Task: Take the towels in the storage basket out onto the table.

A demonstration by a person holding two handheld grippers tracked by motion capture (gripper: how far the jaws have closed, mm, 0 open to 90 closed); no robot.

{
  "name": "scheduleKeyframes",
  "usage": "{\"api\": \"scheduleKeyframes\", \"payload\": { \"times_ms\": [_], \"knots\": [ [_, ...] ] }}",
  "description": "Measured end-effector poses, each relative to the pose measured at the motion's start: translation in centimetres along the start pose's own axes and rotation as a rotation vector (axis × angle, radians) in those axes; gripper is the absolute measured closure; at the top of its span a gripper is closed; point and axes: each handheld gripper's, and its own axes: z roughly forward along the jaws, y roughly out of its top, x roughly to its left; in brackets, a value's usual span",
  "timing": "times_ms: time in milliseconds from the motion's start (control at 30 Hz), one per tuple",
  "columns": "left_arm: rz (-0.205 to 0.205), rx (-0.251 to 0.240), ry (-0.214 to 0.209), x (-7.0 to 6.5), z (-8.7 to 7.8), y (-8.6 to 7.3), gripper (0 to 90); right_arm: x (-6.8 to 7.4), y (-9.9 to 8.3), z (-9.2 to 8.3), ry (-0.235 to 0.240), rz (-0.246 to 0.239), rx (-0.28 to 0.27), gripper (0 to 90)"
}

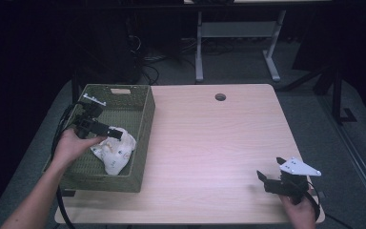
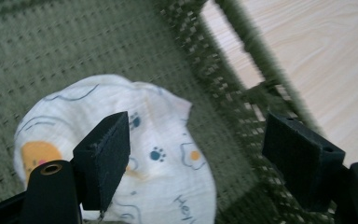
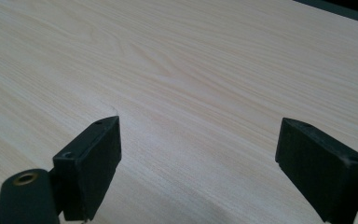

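The room is dark around a pale wood bench [image 1: 209, 143], with grey carpet and the white legs of another desk behind it. At the left edge of the bench stands my green woven basket [image 1: 145, 138], and inside it, near the right-hand wall, lies a crumpled white cloth [image 1: 116, 151] printed with paw marks and yellow blobs. My left tongs [image 1: 116, 133] hang over that cloth with the jaws spread wide and nothing between them; in the left gripper view the cloth [image 2: 158, 158] sits under the left jaw while the other jaw is nearly over the basket wall [image 2: 223, 93]. To do this well, I judge I should keep the jaws apart and lift straight up, clear of the weave, so no pad snags the wall or drags a fold of cloth out again. Farther right, my right tongs [image 1: 270, 168] rest low near the front right corner, also open and empty, above bare wood [image 3: 191, 70].
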Motion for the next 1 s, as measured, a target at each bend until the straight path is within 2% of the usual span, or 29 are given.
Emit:
{"api": "scheduleKeyframes", "payload": {
  "times_ms": [167, 267, 300, 367, 433, 467, 533, 633, 733, 767, 800, 833, 867, 1000],
  "knots": [
    [-0.053, 0.009, 0.015, 1.2, 1.0, 0.1, 23.3, 0.0, 0.0, 0.1, 0.001, -0.003, 0.002, 13.8],
    [-0.063, 0.036, 0.049, 1.8, 1.7, 0.2, 24.0, 0.0, 0.0, 0.1, 0.002, -0.003, 0.002, 13.8],
    [-0.063, 0.036, 0.049, 1.8, 1.7, 0.2, 25.0, 0.0, 0.0, 0.1, 0.002, -0.003, 0.002, 13.8],
    [-0.084, 0.056, 0.075, 2.3, 2.3, 0.2, 25.0, 0.0, 0.0, 0.1, 0.001, -0.005, 0.004, 13.8],
    [-0.11, 0.101, 0.101, 3.2, 3.2, 0.2, 24.9, 0.1, 0.0, 0.1, 0.003, -0.006, 0.005, 13.8],
    [-0.11, 0.101, 0.101, 3.2, 3.2, 0.2, 24.1, 0.1, 0.0, 0.1, 0.003, -0.006, 0.005, 13.8],
    [-0.127, 0.137, 0.108, 3.6, 4.1, 0.4, 24.5, 0.1, 0.0, 0.1, 0.004, -0.008, 0.005, 13.8],
    [-0.136, 0.143, 0.129, 3.8, 4.7, 0.7, 25.2, 0.1, 0.0, 0.1, 0.004, -0.01, 0.006, 13.8],
    [-0.169, 0.19, 0.18, 4.2, 5.8, 0.8, 25.7, 0.1, 0.0, 0.1, 0.005, -0.011, 0.005, 13.8],
    [-0.168, 0.211, 0.198, 4.3, 6.2, 0.8, 26.3, 0.1, 0.0, 0.1, 0.005, -0.011, 0.005, 13.8],
    [-0.168, 0.211, 0.198, 4.3, 6.2, 0.8, 26.3, 0.1, 0.0, 0.1, 0.005, -0.011, 0.005, 13.8],
    [-0.183, 0.245, 0.227, 4.4, 6.9, 0.7, 26.6, 0.1, 0.0, 0.1, 0.006, -0.006, 0.004, 13.8],
    [-0.171, 0.258, 0.239, 4.5, 7.2, 0.7, 27.4, 0.1, 0.0, 0.1, 0.006, -0.005, 0.003, 13.8],
    [-0.177, 0.286, 0.267, 4.5, 7.9, 0.6, 29.5, 0.1, 0.0, 0.2, 0.01, -0.012, 0.005, 13.8]
  ]
}}
